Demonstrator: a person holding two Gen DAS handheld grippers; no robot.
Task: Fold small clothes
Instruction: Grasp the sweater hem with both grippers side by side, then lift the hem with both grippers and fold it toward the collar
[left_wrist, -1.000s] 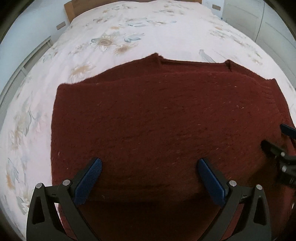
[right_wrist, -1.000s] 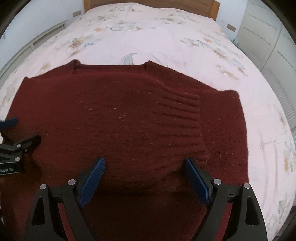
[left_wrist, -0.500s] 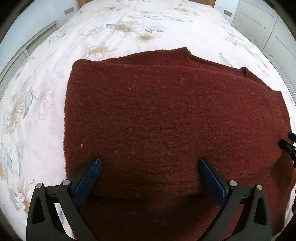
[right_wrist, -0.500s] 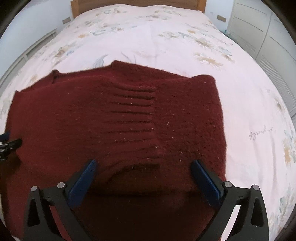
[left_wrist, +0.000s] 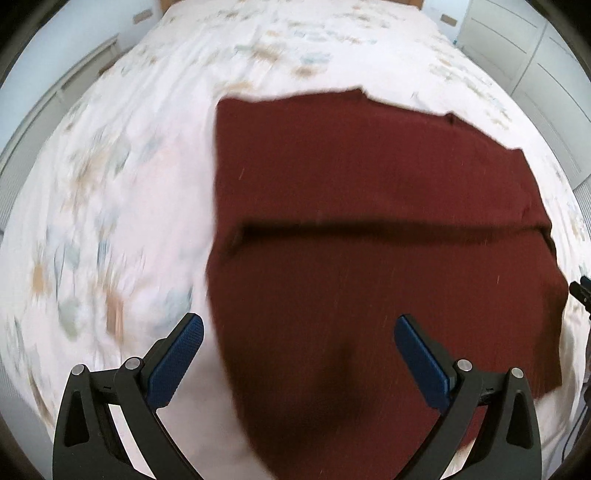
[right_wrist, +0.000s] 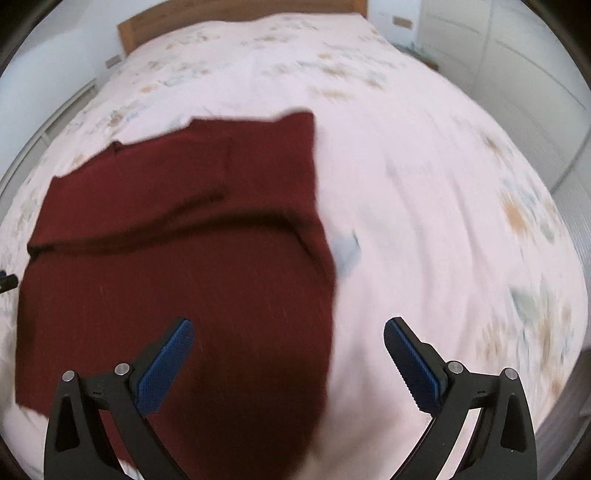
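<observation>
A dark red knitted sweater (left_wrist: 369, 206) lies flat on the floral bedspread (left_wrist: 122, 192), with a folded edge running across its middle. It also shows in the right wrist view (right_wrist: 177, 266). My left gripper (left_wrist: 299, 350) is open and empty, above the sweater's near left edge. My right gripper (right_wrist: 290, 350) is open and empty, above the sweater's near right edge. The tip of the right gripper shows at the far right of the left wrist view (left_wrist: 581, 290). Both views are blurred by motion.
The bed has a wooden headboard (right_wrist: 236, 14) at the far end. White wardrobe doors (left_wrist: 535, 48) stand to the right. A white wall and low panel (left_wrist: 74, 70) run along the left. Bare bedspread (right_wrist: 443, 221) lies right of the sweater.
Both grippers have pulled back and apart, the left leftward and the right rightward. The sweater now looks smaller and further off, with a fold line across it. The views have become blurred.
</observation>
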